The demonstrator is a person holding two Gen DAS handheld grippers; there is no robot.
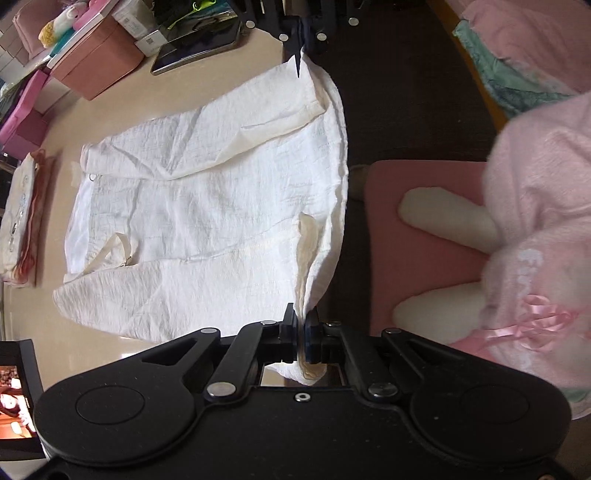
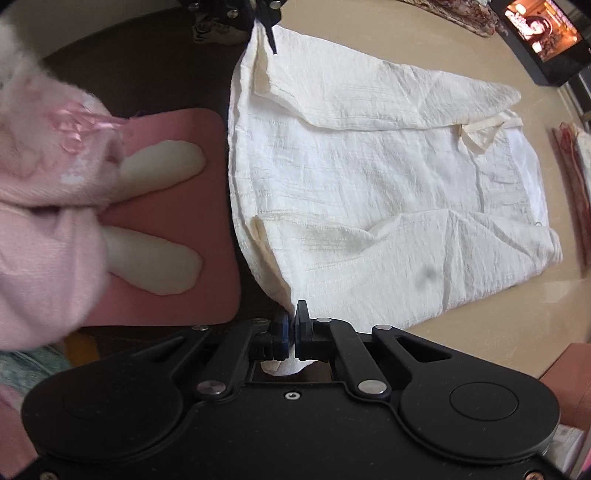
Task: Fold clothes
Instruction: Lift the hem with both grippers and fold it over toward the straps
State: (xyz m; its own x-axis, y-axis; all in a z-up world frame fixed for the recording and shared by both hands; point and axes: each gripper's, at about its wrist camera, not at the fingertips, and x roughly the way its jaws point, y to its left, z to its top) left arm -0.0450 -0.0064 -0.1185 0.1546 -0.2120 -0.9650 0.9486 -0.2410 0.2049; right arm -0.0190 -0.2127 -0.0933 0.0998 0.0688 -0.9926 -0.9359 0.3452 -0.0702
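A white crinkled garment [image 1: 207, 214] lies spread on the beige table [image 1: 236, 55], its sleeves folded inward. My left gripper [image 1: 303, 325] is shut on one corner of its near edge, and cloth bunches out behind the jaws. At the top of the left wrist view my right gripper [image 1: 301, 51] pinches the other corner of that edge. The right wrist view shows the same garment [image 2: 388, 192] with my right gripper [image 2: 292, 325] shut on its corner and my left gripper [image 2: 267, 26] at the top holding the far one. The gripped edge hangs lifted off the table.
A person in a fluffy pink robe [image 1: 543, 229] sits on a pink cushion [image 1: 417, 243] at the table's edge. Pink boxes [image 1: 99, 55] and a dark tray [image 1: 199, 40] stand at the far side. A folded stack [image 1: 22, 218] lies beyond the garment. A lit screen [image 2: 543, 33] stands near a corner.
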